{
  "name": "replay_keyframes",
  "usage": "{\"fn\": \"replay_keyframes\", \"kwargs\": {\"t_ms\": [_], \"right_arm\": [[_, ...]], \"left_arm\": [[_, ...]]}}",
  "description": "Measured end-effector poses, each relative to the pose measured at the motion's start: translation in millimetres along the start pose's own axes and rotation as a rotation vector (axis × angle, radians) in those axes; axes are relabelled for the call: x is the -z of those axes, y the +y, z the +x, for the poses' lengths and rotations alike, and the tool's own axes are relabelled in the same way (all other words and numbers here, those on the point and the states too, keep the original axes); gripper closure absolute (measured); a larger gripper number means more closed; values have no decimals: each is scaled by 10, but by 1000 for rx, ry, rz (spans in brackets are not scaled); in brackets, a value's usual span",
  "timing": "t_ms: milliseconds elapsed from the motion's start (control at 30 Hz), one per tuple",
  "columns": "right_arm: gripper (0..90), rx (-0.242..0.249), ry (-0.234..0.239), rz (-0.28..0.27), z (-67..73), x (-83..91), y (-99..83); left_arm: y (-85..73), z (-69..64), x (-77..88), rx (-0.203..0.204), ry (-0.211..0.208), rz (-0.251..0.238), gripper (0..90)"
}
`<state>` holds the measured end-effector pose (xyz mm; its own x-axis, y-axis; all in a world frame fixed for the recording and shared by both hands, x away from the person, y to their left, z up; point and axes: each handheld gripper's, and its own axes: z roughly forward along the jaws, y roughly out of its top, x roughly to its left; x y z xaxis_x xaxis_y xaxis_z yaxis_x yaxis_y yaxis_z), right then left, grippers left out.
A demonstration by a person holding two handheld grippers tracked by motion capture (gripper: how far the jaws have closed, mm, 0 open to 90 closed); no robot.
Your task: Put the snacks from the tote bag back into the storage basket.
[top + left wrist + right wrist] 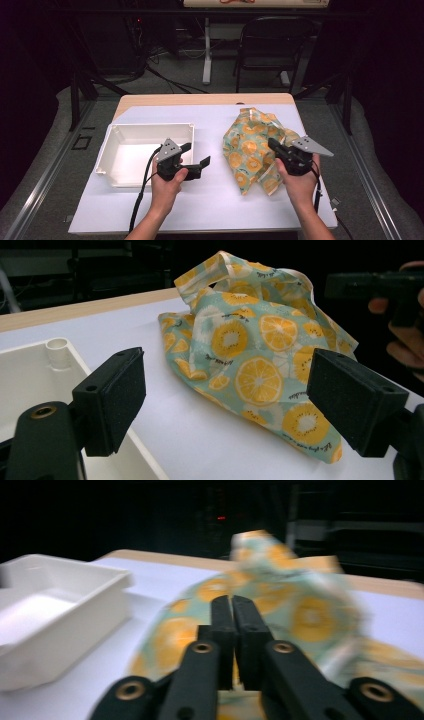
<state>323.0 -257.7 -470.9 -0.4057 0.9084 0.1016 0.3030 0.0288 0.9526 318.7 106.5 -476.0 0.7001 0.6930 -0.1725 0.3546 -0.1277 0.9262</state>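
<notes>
Right gripper, fingers nearly together, apparently pinching the orange-print cloth; left gripper waits wide open beside the empty white tray.

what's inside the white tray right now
The white tray looks empty: its bare floor shows in the high view. The left gripper and its hand cover the tray's near right corner, so that bit stays unseen. The cloth lies beside it on the table.
</notes>
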Motion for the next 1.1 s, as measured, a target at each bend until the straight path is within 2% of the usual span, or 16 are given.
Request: {"fn": "replay_keyframes", "kwargs": {"t_ms": [33,100,133,167,267,333,433,467,500,600,733,767,833,867,967,1100], "right_arm": [[739,-29,-28,-2,-179,5,3],[618,-50,-81,-3,-333,-5,-10],[618,-50,-81,-3,-333,-5,-10],[460,-80,-96,4,-465,-61,-24],[327,-137,-60,56,-601,-211,-54],[304,-166,-51,87,-646,-323,-78],[350,-191,-37,119,-685,-429,-108],[471,-198,-36,130,-696,-463,-124],[709,-212,-38,118,-679,-488,-150],[881,-186,-11,105,-610,-438,-129],[897,-157,8,76,-494,-362,-80],[899,-122,21,67,-387,-308,-58],[899,-93,31,56,-261,-254,-39],[899,-93,31,56,-261,-254,-39],[900,-38,61,23,-19,-146,13],[900,3,78,10,136,-89,33]], "left_arm": [[-9,14,2,7,6,2,163],[-18,31,1,7,11,5,163],[-18,31,1,7,11,5,163],[-22,36,0,9,12,8,163],[-35,38,-12,13,11,9,163],[-40,27,-26,10,6,14,163],[-45,23,-36,9,1,16,163],[-46,22,-39,10,1,16,163],[-48,22,-40,11,0,17,163],[-48,23,-36,18,-1,14,163],[-37,8,-36,27,-5,4,164],[-31,-3,-39,24,-7,6,164],[-17,-31,-49,19,-11,8,165],[-11,-48,-63,17,-16,2,164],[22,-92,-94,5,-31,-1,164],[74,-152,-160,7,-55,-5,164]]}}
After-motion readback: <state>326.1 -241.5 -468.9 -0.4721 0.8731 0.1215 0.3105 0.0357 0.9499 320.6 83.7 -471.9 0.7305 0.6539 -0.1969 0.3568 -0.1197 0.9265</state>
